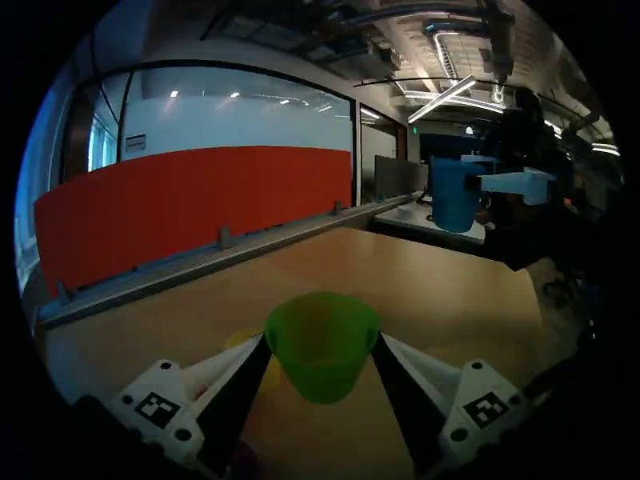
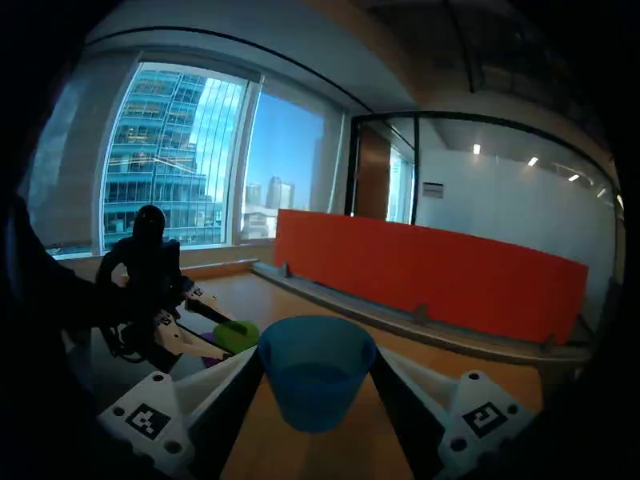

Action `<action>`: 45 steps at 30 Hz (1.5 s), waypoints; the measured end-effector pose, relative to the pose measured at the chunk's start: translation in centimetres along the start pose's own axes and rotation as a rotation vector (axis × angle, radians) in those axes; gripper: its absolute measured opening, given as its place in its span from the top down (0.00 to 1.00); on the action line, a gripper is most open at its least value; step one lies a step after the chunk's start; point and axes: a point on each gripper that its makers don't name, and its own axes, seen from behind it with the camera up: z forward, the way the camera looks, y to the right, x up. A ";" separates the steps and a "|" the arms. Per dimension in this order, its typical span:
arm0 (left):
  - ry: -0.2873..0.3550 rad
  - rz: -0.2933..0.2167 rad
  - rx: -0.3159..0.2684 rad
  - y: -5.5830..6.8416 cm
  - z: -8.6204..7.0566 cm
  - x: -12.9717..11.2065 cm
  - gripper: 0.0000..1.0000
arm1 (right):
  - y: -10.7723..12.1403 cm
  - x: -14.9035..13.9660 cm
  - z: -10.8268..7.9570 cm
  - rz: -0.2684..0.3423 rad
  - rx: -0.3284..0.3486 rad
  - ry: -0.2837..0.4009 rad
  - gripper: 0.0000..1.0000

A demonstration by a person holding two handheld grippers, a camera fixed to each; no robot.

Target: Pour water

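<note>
**Two cups held over the desk**

The left gripper [image 1: 322,342] pinches a green cup [image 1: 322,368] between both fingers, upright, above the wooden desk [image 1: 448,288] toward its near edge. The right gripper [image 2: 317,364] is clamped on a blue cup [image 2: 316,400], also upright, with water [image 2: 314,374] inside. In the left gripper view this blue cup hangs beyond the desk's far right corner. A red partition [image 1: 200,200] runs along the far edge.
</note>
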 end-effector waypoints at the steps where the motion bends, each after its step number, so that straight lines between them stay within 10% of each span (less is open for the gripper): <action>1: 0.007 0.000 0.001 0.0 -0.2 0.2 0.13 | -0.1 0.1 0.1 -0.001 0.002 -0.001 0.09; 26: 0.137 -0.032 0.019 -0.7 -4.2 3.4 0.13 | -1.9 2.0 2.1 -0.029 0.053 0.001 0.09; 45: 0.201 0.033 0.016 0.0 -6.6 5.6 0.12 | -2.5 2.9 3.3 -0.050 0.083 0.013 0.09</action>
